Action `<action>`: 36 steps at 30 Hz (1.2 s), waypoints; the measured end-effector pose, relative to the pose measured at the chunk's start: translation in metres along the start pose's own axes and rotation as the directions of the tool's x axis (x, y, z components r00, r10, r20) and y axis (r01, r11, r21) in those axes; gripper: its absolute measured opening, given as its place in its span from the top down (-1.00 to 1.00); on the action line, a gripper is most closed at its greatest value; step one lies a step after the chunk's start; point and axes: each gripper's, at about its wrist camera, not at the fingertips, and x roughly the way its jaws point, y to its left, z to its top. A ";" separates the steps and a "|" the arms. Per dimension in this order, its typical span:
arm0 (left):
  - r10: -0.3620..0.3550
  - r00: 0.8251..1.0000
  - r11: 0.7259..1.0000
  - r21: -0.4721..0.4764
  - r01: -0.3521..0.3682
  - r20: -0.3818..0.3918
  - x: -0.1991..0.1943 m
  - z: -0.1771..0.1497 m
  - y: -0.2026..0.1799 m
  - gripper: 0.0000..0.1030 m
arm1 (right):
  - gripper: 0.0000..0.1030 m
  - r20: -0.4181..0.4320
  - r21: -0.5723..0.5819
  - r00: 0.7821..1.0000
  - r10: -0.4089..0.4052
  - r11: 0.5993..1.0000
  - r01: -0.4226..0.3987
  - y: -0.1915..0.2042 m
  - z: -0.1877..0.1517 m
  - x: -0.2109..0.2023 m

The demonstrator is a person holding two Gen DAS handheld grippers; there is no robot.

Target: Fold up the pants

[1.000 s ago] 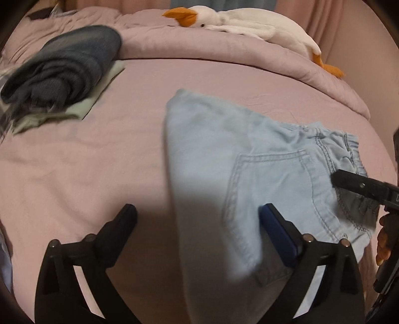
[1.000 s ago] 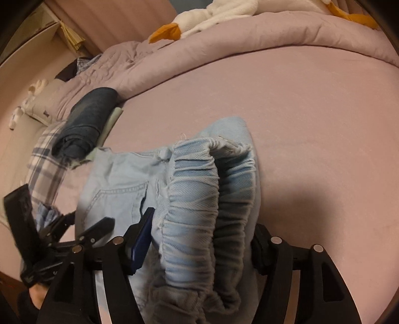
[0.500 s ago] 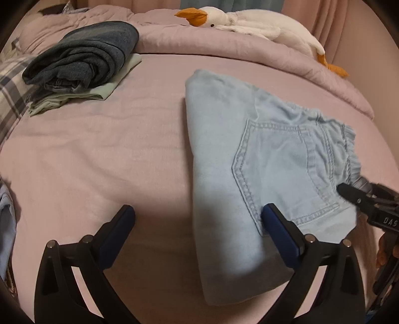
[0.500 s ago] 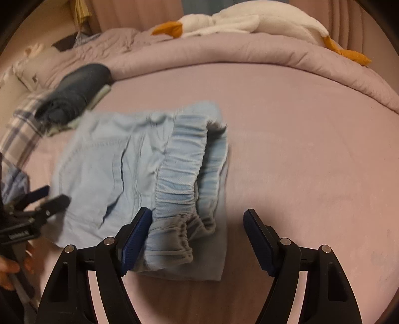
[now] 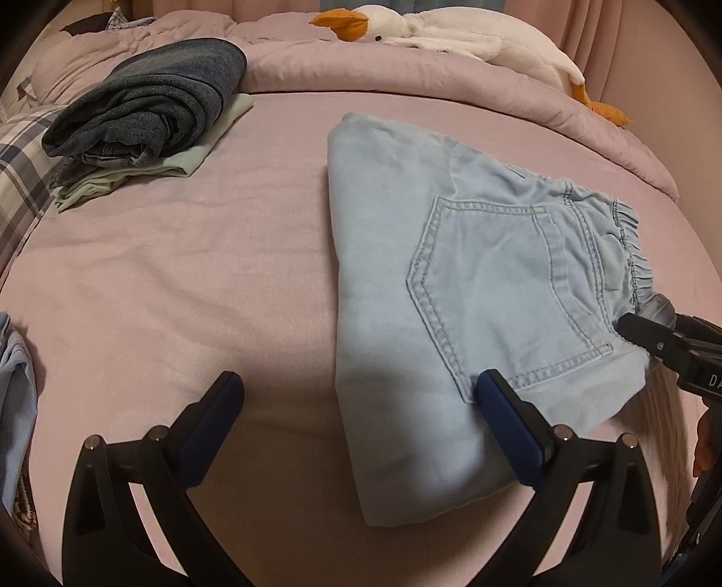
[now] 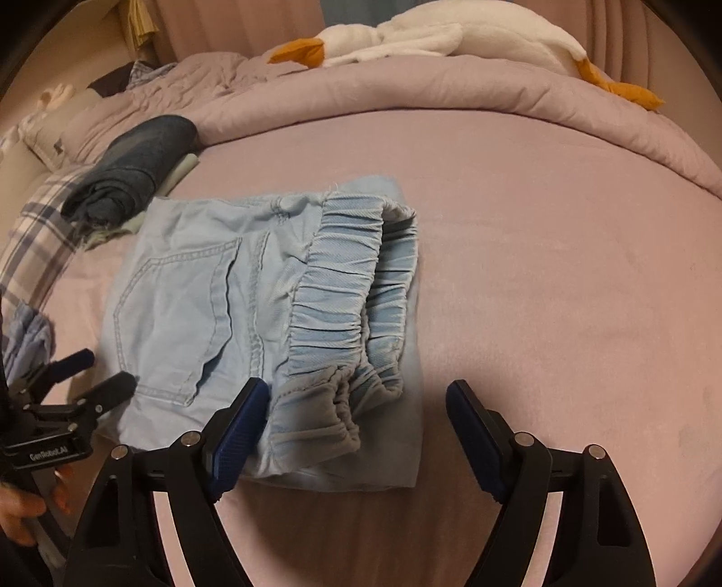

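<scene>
Plenty of bare pink bed (image 5: 180,280) around me here, open sheet to the left of the pants (image 5: 451,280) and a wide clear stretch on their far right side in my right view, with the rolled comforter (image 6: 496,104) marking the far edge. The light blue pants lie folded flat in a compact block near the middle of the mattress, long axis running from the near edge away toward the comforter, back pocket (image 5: 510,289) facing up and the elastic waistband (image 6: 343,307) along the right-hand side. My left tool (image 5: 361,402) hovers low, tilted down, spread wide, its right pad over the near fold of the pants and its left over bare sheet, nothing pinched. My right tool (image 6: 356,420) also tilts down at the waistband corner; its jaws have just been opening and now stand wide, the left pad just beside the denim, the right over bare sheet, no cloth gripped. Far left, dark jeans (image 5: 149,104) sit stacked on a pale green garment (image 5: 189,158), well apart from my work, and a plush goose (image 5: 451,40) rests on the comforter.
</scene>
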 end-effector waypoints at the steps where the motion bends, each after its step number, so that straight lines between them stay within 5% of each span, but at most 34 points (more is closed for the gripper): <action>1: 0.000 1.000 1.000 -0.001 0.000 -0.001 0.000 0.000 0.000 -1.00 | -0.57 -0.003 0.001 1.000 0.002 1.000 -0.002 0.000 0.001 0.001; 27: -0.007 1.000 1.000 0.017 0.007 0.001 -0.004 0.001 -0.004 -1.00 | -0.57 -0.013 -0.005 1.000 0.012 1.000 -0.012 -0.002 0.001 -0.005; 33: -0.096 0.995 0.995 -0.027 0.097 0.023 -0.004 0.017 -0.002 -0.84 | -0.56 0.029 0.057 0.994 0.102 0.993 -0.103 -0.010 0.009 -0.015; 36: -0.137 0.990 0.990 -0.031 0.138 0.023 0.002 0.027 -0.008 -0.53 | -0.57 0.056 0.157 0.980 0.190 0.968 -0.197 -0.024 0.016 -0.015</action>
